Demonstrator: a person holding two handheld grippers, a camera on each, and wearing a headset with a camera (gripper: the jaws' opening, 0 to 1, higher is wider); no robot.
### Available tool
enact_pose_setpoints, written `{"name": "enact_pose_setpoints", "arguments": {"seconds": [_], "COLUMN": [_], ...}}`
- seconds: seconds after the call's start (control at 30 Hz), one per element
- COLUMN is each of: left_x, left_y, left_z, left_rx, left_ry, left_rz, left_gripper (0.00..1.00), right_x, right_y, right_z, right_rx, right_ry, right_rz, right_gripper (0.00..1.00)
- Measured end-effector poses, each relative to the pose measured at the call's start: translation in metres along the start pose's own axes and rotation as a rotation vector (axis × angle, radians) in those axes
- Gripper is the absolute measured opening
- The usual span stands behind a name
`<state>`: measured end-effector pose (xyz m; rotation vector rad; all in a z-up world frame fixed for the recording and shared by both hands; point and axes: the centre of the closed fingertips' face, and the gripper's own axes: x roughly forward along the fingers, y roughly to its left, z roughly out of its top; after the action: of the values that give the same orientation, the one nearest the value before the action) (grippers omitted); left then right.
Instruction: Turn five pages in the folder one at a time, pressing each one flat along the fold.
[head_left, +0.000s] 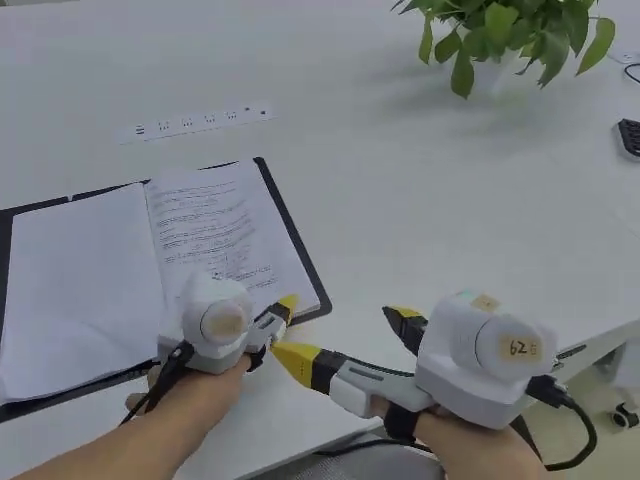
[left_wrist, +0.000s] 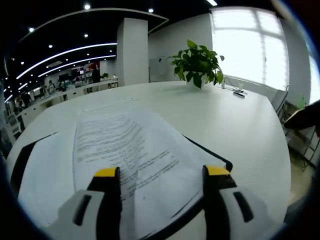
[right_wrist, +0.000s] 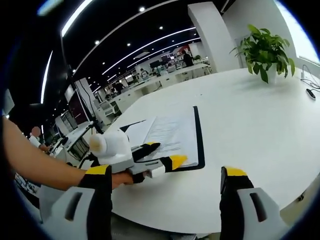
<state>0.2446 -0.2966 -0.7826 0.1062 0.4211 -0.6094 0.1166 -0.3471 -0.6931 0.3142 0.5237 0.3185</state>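
In the head view my left gripper (left_wrist: 162, 172) and the hand behind it cover the near right corner of the folder (head_left: 150, 270), and I can make out just one of its yellow tips there. The folder lies open on the white table (head_left: 420, 220), to the left and near the front edge, with its left side cut off by the picture. The left page (head_left: 80, 280) looks blank. The right page (head_left: 225, 235) carries print too small to read. In the left gripper view my jaws are released, wide apart, with the near edge of that printed page running between them; whether either tip touches the paper I cannot tell. My right gripper (right_wrist: 166, 175) hangs to the right of the folder at the table's near edge, jaws likewise spread and holding nothing. Far right stands a leafy plant (head_left: 510, 35), its top cropped and its pot hard to see. A white socket strip (head_left: 195, 122) lies beyond the folder, and a dark keyboard (head_left: 630, 138) is clipped at the right edge
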Motion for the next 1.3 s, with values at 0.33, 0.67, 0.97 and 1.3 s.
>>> {"name": "enact_pose_setpoints", "arguments": {"seconds": [0.33,0.67,0.97,1.3], "left_x": [-0.003,-0.003,-0.003,-0.004], "left_y": [0.017,0.022,0.025,0.030], "left_z": [0.004,0.004,0.006,0.006], "left_rx": [-0.064,-0.077,-0.130,-0.173], "left_ry": [-0.018,-0.015,-0.028,-0.038], "left_rz": [0.006,0.008,0.004,0.002], "left_gripper": [0.46,0.37,0.35,0.30], "right_x": [0.011,0.048,0.088,0.119], "right_y": [-0.003,-0.009,-0.010,-0.014], "right_z": [-0.001,0.015,0.030,0.042], "right_rx": [0.008,-0.040,-0.098,-0.102], "right_ry": [0.016,0.028,0.043,0.038], "right_rz": [0.006,0.041,0.091,0.119], "right_gripper": [0.88,0.78,0.72,0.62]}}
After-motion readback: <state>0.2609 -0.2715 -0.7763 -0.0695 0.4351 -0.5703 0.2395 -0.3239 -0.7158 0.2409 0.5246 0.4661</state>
